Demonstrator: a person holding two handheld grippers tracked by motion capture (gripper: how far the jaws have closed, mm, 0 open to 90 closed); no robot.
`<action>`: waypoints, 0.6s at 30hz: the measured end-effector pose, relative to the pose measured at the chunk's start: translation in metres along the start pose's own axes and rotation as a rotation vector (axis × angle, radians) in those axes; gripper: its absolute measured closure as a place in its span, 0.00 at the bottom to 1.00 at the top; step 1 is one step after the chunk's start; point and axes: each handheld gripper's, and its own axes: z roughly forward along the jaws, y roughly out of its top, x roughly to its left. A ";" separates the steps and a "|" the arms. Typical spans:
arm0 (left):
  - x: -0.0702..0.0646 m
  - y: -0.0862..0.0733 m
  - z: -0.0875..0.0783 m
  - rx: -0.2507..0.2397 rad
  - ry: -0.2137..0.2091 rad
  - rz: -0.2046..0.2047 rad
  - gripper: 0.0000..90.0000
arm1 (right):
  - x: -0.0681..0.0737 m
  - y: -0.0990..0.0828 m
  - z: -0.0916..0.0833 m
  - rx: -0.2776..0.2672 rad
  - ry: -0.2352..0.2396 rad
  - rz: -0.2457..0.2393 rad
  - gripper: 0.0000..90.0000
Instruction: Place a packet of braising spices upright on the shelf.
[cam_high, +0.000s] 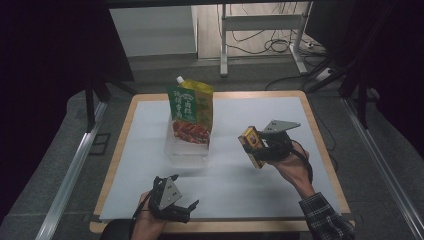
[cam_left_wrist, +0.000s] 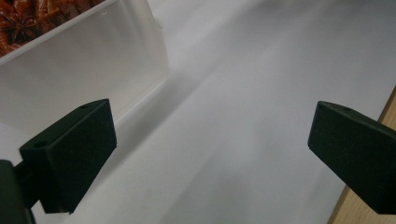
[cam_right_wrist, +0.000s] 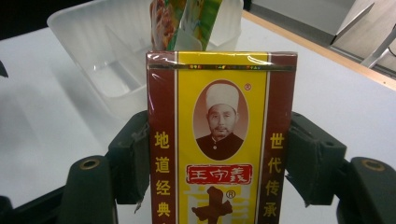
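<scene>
A yellow and dark red box (cam_high: 253, 146) (cam_right_wrist: 219, 140) with Chinese print is clamped between the jaws of my right gripper (cam_high: 260, 147) (cam_right_wrist: 219, 156), held above the right half of the white table (cam_high: 250, 185). A green pouch (cam_high: 190, 114) (cam_right_wrist: 184, 23) with a white cap stands upright in a clear plastic tub (cam_high: 186, 150) (cam_right_wrist: 112, 60) (cam_left_wrist: 93, 60) at the table's middle. My left gripper (cam_high: 182, 207) (cam_left_wrist: 210, 154) hovers near the front edge, jaws wide apart with nothing between them, the tub just ahead to its left.
The white sheet lies on a wooden tabletop whose edge (cam_high: 220, 226) (cam_left_wrist: 369, 205) shows all round. Behind the table stand a metal desk frame (cam_high: 260, 35) and loose cables (cam_high: 280, 45) on the floor. Dark curtains flank both sides.
</scene>
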 end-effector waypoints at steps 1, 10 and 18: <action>0.000 0.000 0.000 0.000 0.001 0.000 0.01 | 0.000 0.000 0.000 -0.010 0.002 0.004 0.36; 0.001 0.000 -0.001 0.000 0.010 0.002 0.01 | 0.004 0.007 0.005 -0.059 0.010 -0.006 0.36; 0.002 0.000 -0.002 -0.004 0.020 0.001 0.01 | 0.011 0.017 0.009 -0.102 0.021 -0.018 0.36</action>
